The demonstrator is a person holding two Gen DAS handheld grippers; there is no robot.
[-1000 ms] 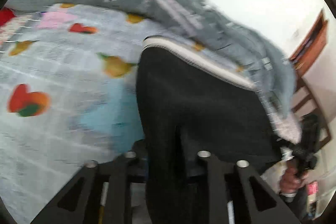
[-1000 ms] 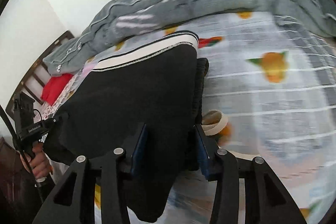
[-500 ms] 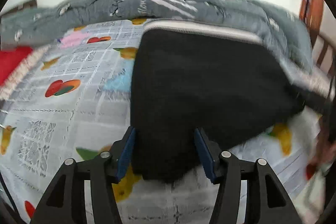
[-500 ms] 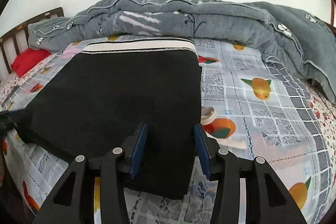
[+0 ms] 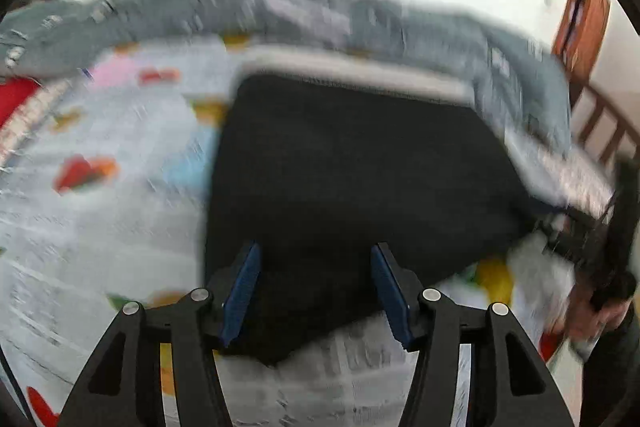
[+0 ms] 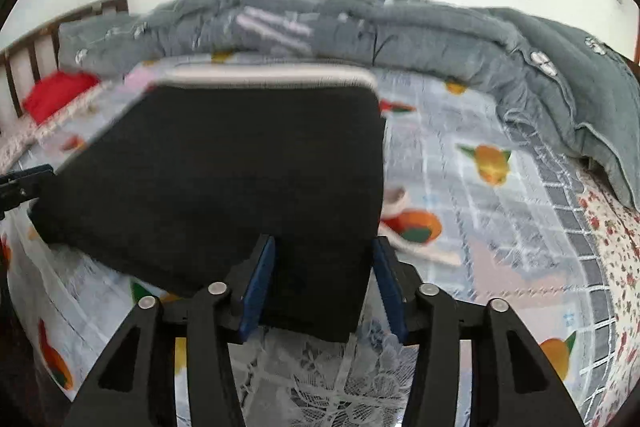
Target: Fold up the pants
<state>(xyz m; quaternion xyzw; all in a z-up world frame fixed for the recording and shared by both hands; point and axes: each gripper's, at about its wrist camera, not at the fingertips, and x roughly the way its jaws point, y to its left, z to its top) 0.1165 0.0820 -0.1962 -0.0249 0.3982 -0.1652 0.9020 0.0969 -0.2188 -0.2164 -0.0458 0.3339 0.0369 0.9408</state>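
A red pillow [image 6: 60, 95] lies at the far left by the headboard, with a grey quilt [image 6: 400, 27] heaped behind. Black pants [image 6: 224, 179] lie folded on the fruit-print sheet [image 6: 500, 211], white waistband [image 6: 264, 77] farthest. The left gripper [image 5: 316, 291] and right gripper [image 6: 324, 283] gape open astride the near edge.

The left gripper [image 5: 316, 289] is built from matte black struts with triangular cut-outs, joined by round silver screw heads, and its two fingers [image 5: 242, 287] carry flat blue pads on their inner faces. The right gripper [image 6: 322, 285] has the same black frame, silver screws and blue-padded fingers [image 6: 260, 285]. At the left view's right edge, a blurred bare-skinned hand [image 5: 600, 315] shows.
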